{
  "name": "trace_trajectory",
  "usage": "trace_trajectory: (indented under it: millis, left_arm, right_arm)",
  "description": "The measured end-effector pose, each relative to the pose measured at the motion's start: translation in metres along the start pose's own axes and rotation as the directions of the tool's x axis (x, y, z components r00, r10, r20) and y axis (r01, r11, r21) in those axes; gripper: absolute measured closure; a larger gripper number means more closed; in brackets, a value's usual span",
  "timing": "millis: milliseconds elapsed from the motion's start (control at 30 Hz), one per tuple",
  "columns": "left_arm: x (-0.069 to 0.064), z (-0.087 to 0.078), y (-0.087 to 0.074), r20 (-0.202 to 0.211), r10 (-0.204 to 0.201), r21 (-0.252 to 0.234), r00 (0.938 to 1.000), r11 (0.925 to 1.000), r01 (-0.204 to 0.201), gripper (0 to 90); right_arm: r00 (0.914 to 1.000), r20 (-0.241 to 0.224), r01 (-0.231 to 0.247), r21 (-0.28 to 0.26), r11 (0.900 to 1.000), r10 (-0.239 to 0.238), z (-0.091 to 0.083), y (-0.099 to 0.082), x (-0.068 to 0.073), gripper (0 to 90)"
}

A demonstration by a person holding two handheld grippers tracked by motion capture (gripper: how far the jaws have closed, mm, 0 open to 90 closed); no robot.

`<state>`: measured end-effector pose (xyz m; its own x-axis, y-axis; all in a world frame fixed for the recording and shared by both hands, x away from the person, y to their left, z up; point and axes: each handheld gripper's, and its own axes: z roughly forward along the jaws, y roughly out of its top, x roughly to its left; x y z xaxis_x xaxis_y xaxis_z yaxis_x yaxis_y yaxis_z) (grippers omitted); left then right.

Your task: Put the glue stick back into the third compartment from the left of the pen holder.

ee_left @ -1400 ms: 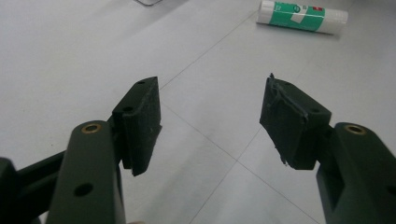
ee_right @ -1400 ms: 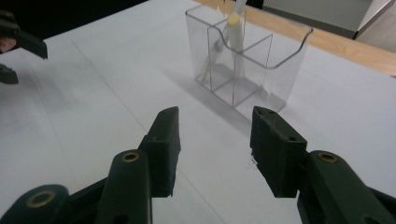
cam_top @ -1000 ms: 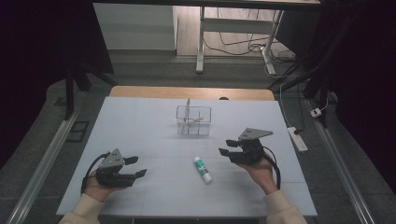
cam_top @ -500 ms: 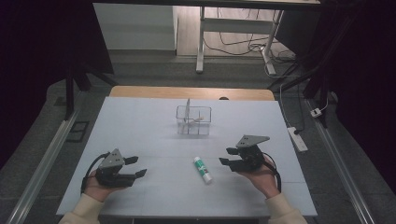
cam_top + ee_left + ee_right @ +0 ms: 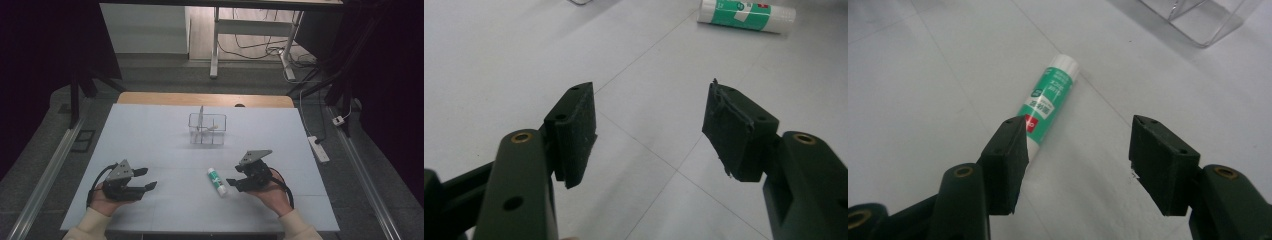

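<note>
A white and green glue stick (image 5: 216, 181) lies flat on the white table, between the two hands. In the right gripper view the glue stick (image 5: 1048, 102) runs away from the left jaw, whose tip covers its near end. My right gripper (image 5: 232, 183) is low over the table just right of it; its jaws have just been opening and stand open, nothing pressed between them. My left gripper (image 5: 145, 180) rests at the front left, open and empty. From the left gripper (image 5: 649, 132) the glue stick (image 5: 746, 15) shows far off.
A clear plastic organiser box (image 5: 207, 129) with a thin stick in it stands at the table's middle back; its corner (image 5: 1205, 20) shows ahead of the right gripper. The wooden table edge (image 5: 205, 99) lies behind. A power strip (image 5: 318, 148) sits off the right side.
The right gripper has come down and leftward toward the glue stick, and its jaws have widened. The left gripper and the glue stick have stayed put.
</note>
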<state>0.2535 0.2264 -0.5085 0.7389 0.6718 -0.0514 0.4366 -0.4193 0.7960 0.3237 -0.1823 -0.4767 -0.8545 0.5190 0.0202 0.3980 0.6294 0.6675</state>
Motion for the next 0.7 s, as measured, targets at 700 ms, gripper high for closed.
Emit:
trace_trajectory:
  millis: [700]
  left_arm:
    - [0.000, 0.000, -0.001, -0.004, 0.003, 0.005, 1.0000, 1.0000, -0.003, 37.9]
  right_arm:
    - [0.9994, 0.030, 0.013, 0.129, 0.9915, -0.017, 0.040, 0.013, 0.026, 35.3]
